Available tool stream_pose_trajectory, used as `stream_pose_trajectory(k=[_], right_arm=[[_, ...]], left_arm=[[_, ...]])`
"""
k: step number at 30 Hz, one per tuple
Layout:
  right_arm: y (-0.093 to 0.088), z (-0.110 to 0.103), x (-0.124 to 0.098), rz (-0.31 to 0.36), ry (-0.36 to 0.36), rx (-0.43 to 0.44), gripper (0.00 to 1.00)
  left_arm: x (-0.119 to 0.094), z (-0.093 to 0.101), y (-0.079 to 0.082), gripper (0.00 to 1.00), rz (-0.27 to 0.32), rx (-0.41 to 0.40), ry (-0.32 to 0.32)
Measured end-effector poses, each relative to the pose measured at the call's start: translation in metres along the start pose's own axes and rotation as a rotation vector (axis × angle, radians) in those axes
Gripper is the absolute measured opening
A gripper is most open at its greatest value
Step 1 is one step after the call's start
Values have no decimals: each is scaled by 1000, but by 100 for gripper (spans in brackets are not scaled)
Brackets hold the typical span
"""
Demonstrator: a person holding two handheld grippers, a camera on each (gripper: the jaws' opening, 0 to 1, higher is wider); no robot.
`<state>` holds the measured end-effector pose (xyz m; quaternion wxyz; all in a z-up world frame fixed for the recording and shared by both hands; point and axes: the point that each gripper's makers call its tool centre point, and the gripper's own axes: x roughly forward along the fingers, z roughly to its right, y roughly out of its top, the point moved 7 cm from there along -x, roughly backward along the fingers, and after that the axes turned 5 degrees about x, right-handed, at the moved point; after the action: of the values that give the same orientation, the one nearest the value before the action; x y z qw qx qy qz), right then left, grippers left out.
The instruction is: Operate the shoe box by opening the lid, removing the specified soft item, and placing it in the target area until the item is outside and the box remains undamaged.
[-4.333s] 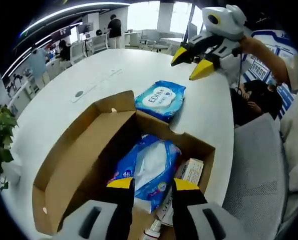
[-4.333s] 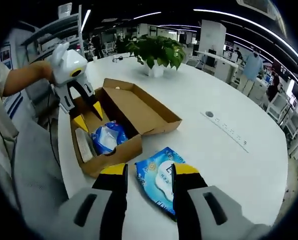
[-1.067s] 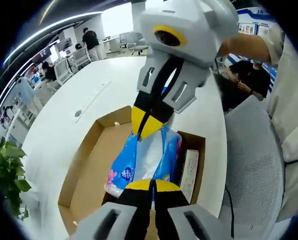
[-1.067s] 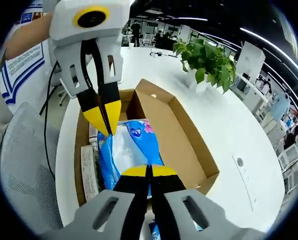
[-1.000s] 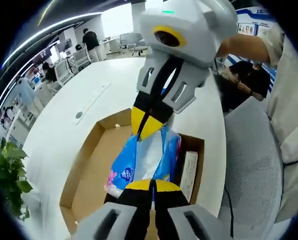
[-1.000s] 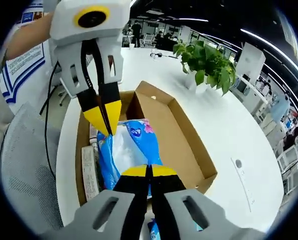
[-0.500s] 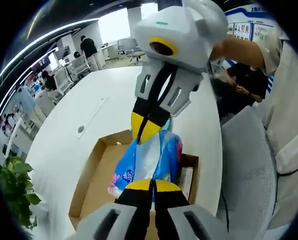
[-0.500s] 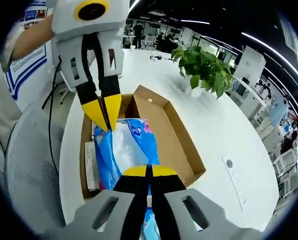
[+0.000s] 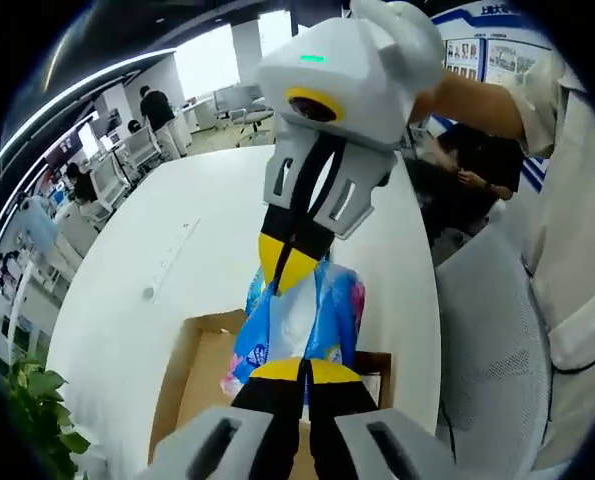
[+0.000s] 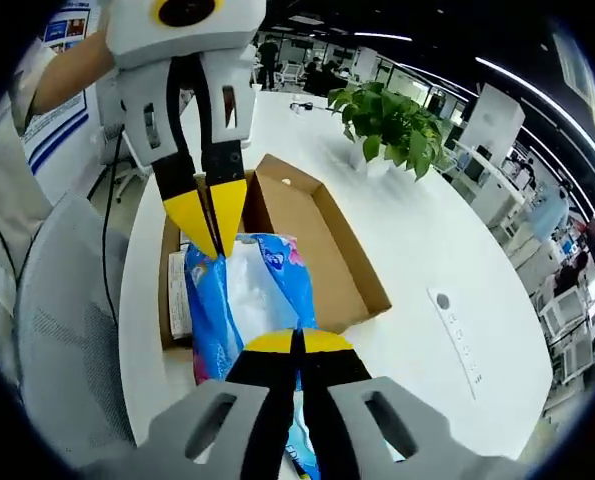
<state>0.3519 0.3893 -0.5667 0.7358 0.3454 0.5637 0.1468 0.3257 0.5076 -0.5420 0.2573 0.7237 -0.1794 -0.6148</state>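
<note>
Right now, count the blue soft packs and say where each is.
2. One blue tissue pack hangs above the open shoe box, pinched between the left gripper and right gripper. A second blue pack peeks out beneath the right gripper, mostly hidden.

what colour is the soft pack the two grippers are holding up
Blue with a white middle panel: the soft pack, clearest in the right gripper view.

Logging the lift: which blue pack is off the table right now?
The blue pack pinched at both ends by the hand-held grippers, above the box; the other lies below.
</note>
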Motion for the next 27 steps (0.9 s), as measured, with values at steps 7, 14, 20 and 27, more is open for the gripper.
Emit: stream_pose_trajectory(k=[7,14,20,27], right_arm=[[-18,11,-16,-13,-21,27,0],[-33,21,-29,-27,-40,31,0],[-50,34,-42,-35,-56,45,0],[-66,45,-54,-47,-75,55,0]], left_arm=[[17,-2,21,0,15,31,-30],[34,-3,40,0,25,62,-59],[50,-5,59,0,38,78,-88],[68,-6,75,0,45,93,-117]])
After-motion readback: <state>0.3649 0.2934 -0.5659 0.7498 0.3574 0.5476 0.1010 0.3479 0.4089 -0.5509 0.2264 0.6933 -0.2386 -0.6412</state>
